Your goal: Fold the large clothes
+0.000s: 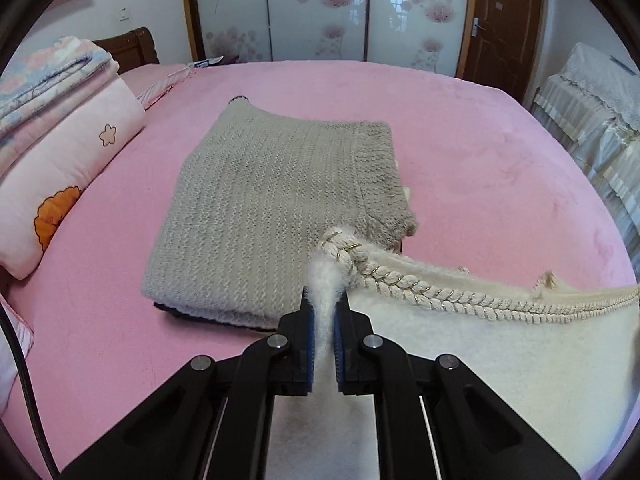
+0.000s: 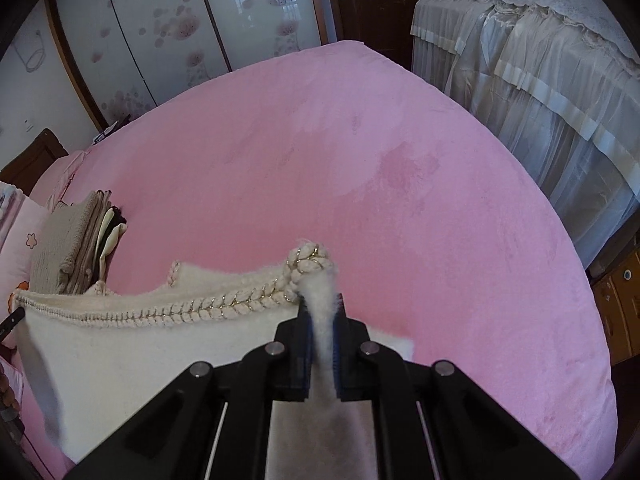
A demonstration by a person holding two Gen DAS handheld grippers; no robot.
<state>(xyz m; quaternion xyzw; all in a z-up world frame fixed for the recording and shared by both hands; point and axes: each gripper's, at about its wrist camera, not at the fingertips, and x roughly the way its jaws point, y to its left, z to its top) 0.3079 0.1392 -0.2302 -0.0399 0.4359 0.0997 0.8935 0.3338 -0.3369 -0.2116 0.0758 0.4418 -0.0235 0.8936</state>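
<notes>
A fluffy cream-white garment with a braided cream and gold trim is held up over the pink bed, stretched between both grippers. My left gripper is shut on its left corner. My right gripper is shut on its right corner; the garment and its trim run off to the left there. A folded grey-beige knit sweater lies on the bed ahead of my left gripper, on top of a stack of folded clothes.
Folded pink bedding with flower prints sits at the bed's left. Sliding wardrobe doors and a brown door stand behind the bed. Cream lace-covered furniture stands to the right of the bed.
</notes>
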